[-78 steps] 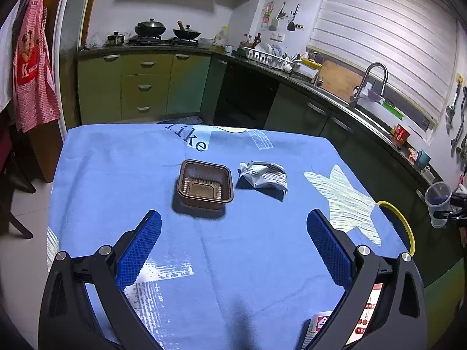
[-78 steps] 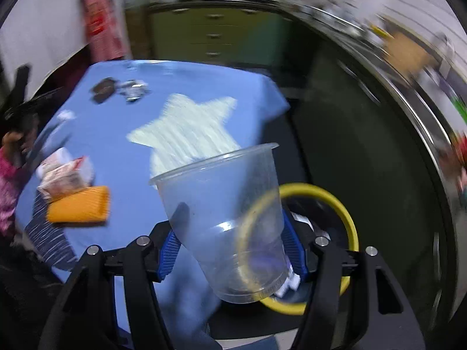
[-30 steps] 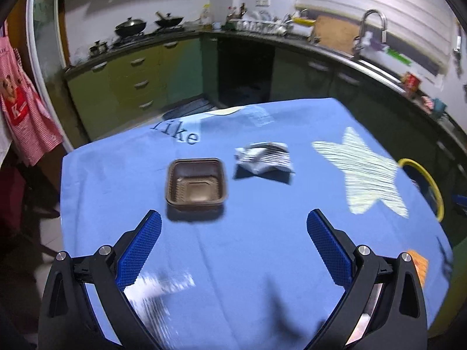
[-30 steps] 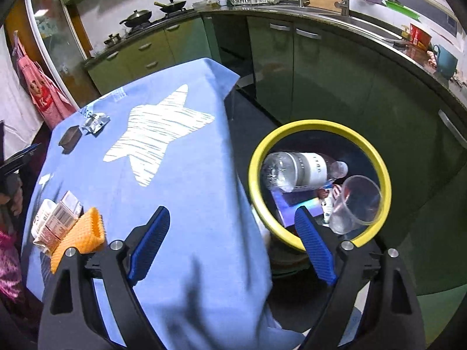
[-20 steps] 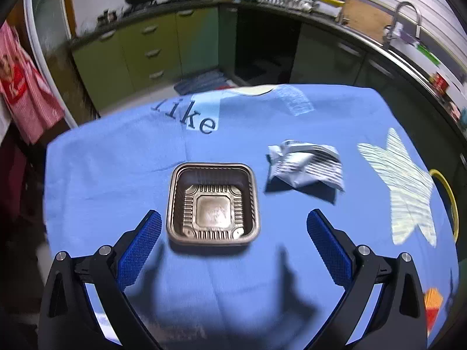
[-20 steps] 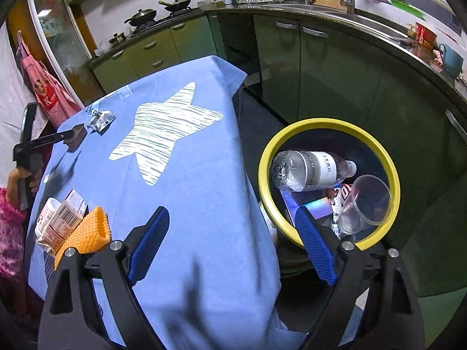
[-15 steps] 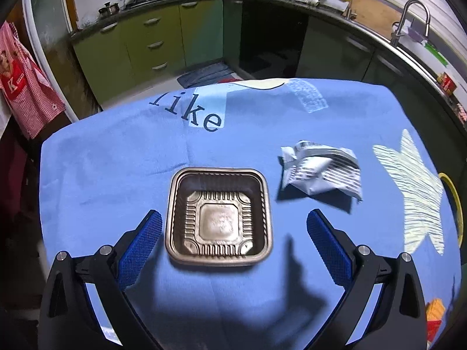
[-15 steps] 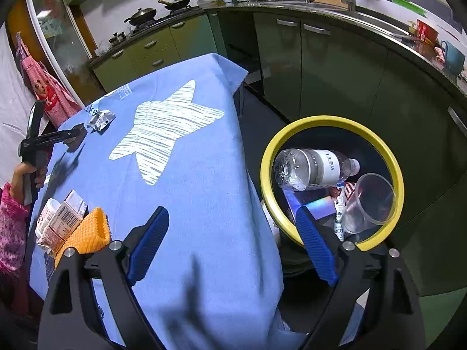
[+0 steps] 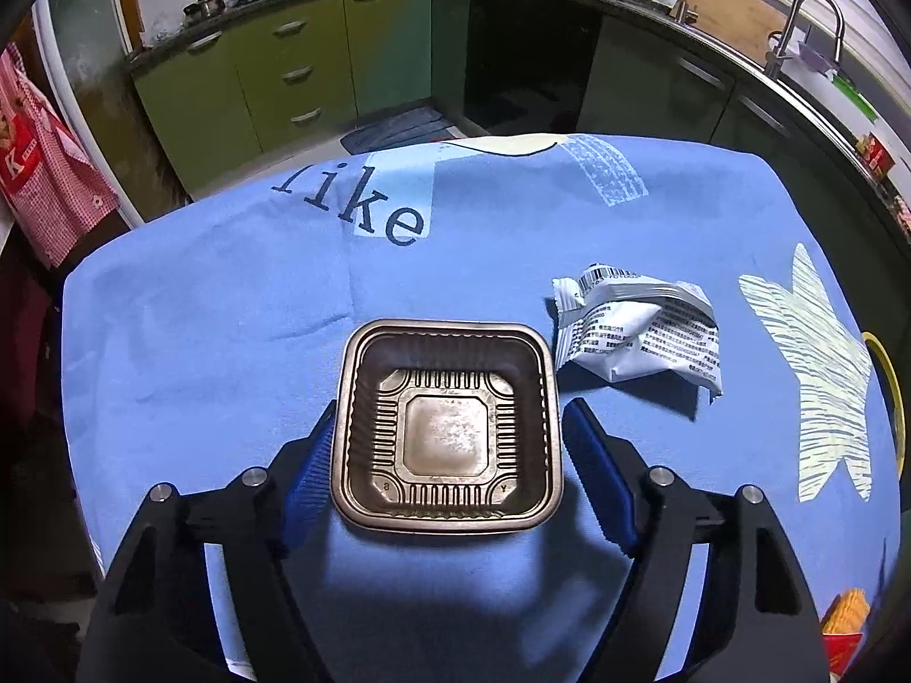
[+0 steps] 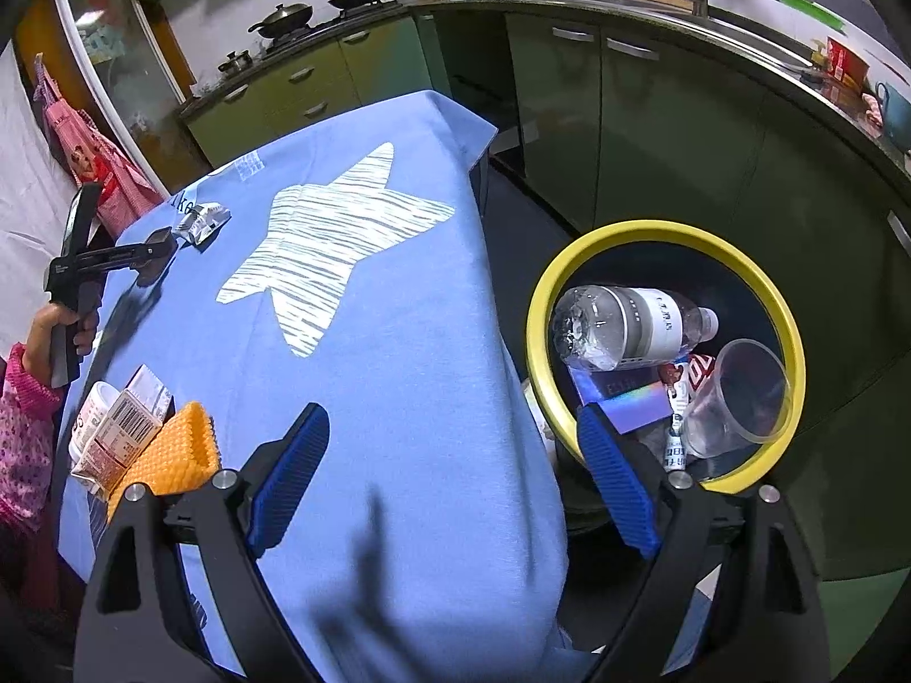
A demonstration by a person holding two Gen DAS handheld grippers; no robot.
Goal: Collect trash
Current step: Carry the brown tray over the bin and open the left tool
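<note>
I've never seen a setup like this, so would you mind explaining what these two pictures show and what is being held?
No robot here: a person holds a two-finger gripper in each hand, each with a fisheye camera looking along its jaws. In the left view, the left gripper has its blue jaws closed in around a brown plastic tray on the blue tablecloth, with a crumpled wrapper beside it. In the right view, the right gripper is open and empty beside a yellow-rimmed bin holding a bottle and a clear cup.

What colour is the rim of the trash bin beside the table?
Yellow; the bin rim shows best in the right wrist view.
</note>
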